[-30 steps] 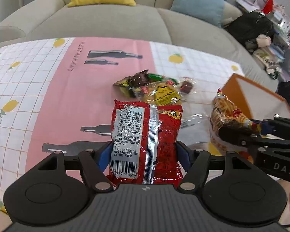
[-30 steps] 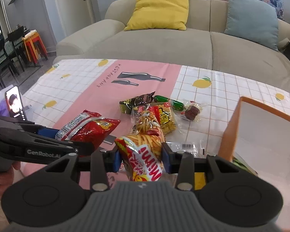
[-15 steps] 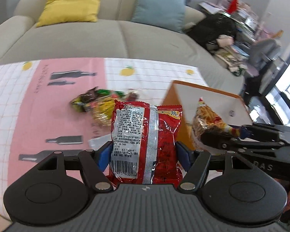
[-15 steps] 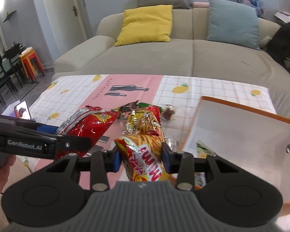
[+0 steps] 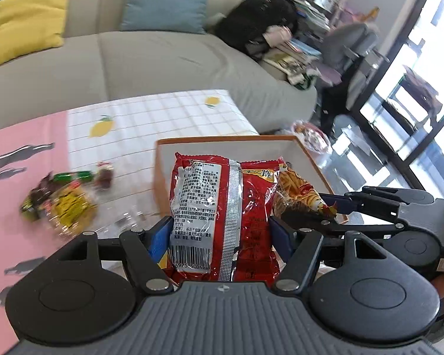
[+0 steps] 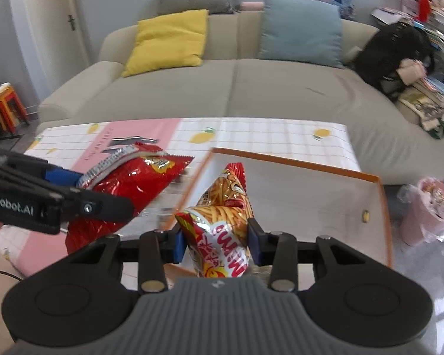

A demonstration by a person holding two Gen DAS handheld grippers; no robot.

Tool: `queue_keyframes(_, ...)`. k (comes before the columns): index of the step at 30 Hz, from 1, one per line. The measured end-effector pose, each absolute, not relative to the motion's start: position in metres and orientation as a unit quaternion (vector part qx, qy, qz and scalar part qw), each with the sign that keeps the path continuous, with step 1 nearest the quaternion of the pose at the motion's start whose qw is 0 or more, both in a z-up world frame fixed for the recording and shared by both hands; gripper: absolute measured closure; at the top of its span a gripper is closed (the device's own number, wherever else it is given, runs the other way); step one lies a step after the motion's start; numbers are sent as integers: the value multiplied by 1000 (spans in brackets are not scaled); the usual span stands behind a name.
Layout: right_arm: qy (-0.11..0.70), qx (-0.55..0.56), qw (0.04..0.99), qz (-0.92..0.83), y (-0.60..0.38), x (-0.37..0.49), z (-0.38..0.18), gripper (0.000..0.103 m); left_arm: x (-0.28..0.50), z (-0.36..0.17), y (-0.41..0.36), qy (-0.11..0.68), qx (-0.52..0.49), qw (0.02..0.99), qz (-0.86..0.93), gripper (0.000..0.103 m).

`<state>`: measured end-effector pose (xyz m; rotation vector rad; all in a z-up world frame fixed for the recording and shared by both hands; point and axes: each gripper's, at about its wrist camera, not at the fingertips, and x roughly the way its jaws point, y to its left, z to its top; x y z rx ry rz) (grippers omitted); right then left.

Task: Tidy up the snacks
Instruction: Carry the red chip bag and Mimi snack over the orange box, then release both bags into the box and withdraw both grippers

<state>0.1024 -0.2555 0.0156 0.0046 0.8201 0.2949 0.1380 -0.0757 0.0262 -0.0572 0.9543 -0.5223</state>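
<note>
Two grippers point(image 5: 220, 233) point(image 6: 217, 241) clamp snack bags point(image 5: 222, 207) point(image 6: 222, 222) above box point(image 6: 310, 195)

Red snack bag point(image 5: 222, 213) upright, fries packet point(image 6: 222, 224) above orange-rimmed box point(image 6: 296, 164)

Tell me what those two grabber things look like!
Both are black plastic. Each has a ribbed grey body, two round discs and blue pads on its fingers. The left gripper has white "GenRobot.AI" lettering on its side, and the right gripper looks the same.
</note>
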Motion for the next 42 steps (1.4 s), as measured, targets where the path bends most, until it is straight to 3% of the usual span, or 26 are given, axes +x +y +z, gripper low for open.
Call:
queue_keyframes(18, 473, -13, 877, 90, -308, 179, -52, 63, 226, -40, -154, 541, 65, 800, -249, 24)
queue_keyframes(42, 533, 0, 841, 90, -316, 203, -97, 63, 256, -102, -192, 600, 209, 750, -185, 20)
